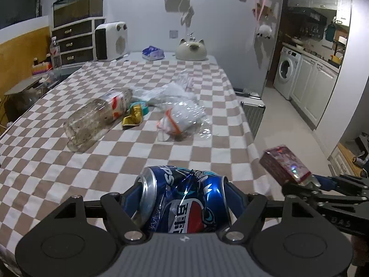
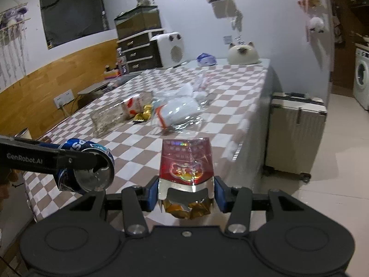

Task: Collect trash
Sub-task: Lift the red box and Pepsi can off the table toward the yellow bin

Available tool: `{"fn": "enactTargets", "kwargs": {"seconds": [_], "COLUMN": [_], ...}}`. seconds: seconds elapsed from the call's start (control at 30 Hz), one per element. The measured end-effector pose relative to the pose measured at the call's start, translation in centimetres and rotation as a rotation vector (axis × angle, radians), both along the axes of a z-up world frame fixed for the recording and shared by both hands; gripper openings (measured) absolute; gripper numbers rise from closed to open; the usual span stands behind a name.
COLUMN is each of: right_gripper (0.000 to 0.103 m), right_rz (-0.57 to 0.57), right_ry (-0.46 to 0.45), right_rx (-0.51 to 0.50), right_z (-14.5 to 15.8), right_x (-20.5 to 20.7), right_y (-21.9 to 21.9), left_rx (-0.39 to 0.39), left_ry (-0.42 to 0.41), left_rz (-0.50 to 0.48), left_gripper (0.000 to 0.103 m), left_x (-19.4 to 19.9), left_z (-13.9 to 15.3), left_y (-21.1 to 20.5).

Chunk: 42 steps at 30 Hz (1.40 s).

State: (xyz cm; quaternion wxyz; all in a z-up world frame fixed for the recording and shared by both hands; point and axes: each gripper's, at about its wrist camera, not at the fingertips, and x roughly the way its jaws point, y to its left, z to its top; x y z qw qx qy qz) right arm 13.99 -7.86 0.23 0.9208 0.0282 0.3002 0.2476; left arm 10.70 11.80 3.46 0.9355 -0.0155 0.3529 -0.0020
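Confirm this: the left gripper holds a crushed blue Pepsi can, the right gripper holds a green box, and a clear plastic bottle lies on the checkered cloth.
One detail is wrong: the box in the right gripper is red, not green, as the right wrist view shows. The left gripper does hold the crushed blue Pepsi can, and the clear plastic bottle lies on the checkered cloth.

At the bottom centre of the frame, the left gripper (image 1: pixel 184 198) clamps a dented blue Pepsi can (image 1: pixel 184 198) sideways between its blue pads. At the right edge, the right gripper (image 1: pixel 297 180) holds a red cigarette pack (image 1: pixel 284 165) over the table's edge. On the checkered tablecloth (image 1: pixel 57 168) in the middle lie a clear plastic bottle (image 1: pixel 94 121) on its side, a gold wrapper (image 1: pixel 132 118) just beside it, and crumpled clear plastic bags (image 1: pixel 182 117). At the far end stand a white heater (image 1: pixel 111 40) and a cat-shaped ceramic piece (image 1: pixel 191 49).
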Motion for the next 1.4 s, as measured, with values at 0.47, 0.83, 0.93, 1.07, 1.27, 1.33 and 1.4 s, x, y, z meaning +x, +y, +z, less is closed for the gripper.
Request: {"fn": "enactTargets", "kwargs": {"seconds": [0.47,0.83,0.93,1.07,1.27,1.33,1.4], "right_gripper": [0.049,0.05,0.05,0.05,0.05,0.05,0.05], "right_rz": [-0.194,-0.322,-0.349,-0.387,-0.436,-0.452,-0.465], "right_ry": [-0.024,0.004,0.02,0.054,0.112,0.136,0.163], "right_rx": [-0.015,-0.048,-0.055,-0.055,-0.058,-0.059,-0.058], "right_z": [0.3,-1.6,-2.6,-4.4,-7.8,-9.0,-10.4], "right_x": [-3.4,-5.5,-5.8,-5.8,-5.3,-4.7,-4.0], "right_y": [-9.9,-18.0,-20.0,-22.5,-26.0,-27.0,-28.1], "left_rx": [0.015,-0.034,-0.043,-0.059,-0.081,-0.082,-0.08], "left_ry": [-0.09,-0.061,-0.049,-0.004,0.062,0.084,0.104], "left_rz": [-0.108,-0.193,-0.213,-0.238,-0.267,-0.279,-0.301], "left_gripper": [0.076,0.075,0.076,0.075,0.075,0.075,0.075], "left_x": [-1.6,-1.3,-0.8,0.3,2.5,3.4,4.5], "left_z": [-1.6,-5.2,-6.6,-9.4,-13.7,-15.3,-17.0], "left_y": [-9.9,-18.2,-20.3,-23.3,-27.1,-28.2,-29.3]}}
